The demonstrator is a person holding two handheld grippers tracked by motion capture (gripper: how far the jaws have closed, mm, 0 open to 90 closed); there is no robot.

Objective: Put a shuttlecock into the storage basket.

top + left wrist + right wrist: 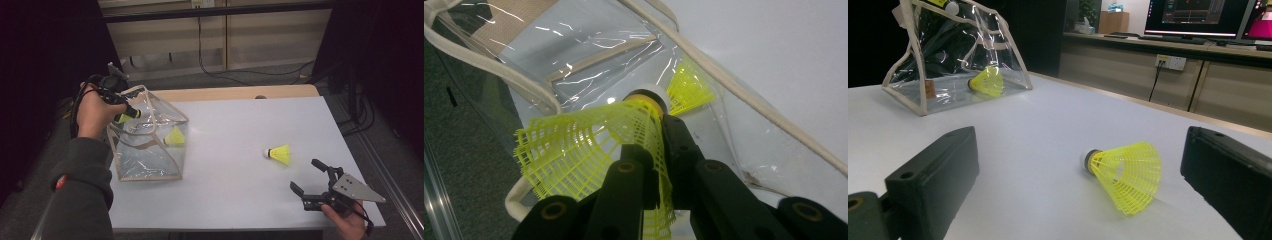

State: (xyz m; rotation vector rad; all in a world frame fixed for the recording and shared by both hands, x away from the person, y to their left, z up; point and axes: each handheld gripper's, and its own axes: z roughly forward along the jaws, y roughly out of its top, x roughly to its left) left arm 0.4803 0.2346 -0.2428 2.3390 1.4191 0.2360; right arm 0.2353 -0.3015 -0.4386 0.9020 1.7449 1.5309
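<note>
A clear plastic pouch (150, 145) with cream trim stands on the left of the white table, and a yellow shuttlecock (175, 137) lies inside it. My left gripper (131, 113) sits at the pouch's open top, shut on a second yellow shuttlecock (589, 145) by its mesh skirt, cork end pointing into the pouch (614, 55). A third yellow shuttlecock (279, 153) lies on its side on the table at the right. My right gripper (309, 176) stands open just in front of the third shuttlecock (1124, 172), its jaws apart with nothing between them.
The table (235, 130) has a wooden strip along its far edge. Cables run over the floor behind it. In the right gripper view, a counter with monitors (1198, 17) stands in the background beyond the pouch (955, 55).
</note>
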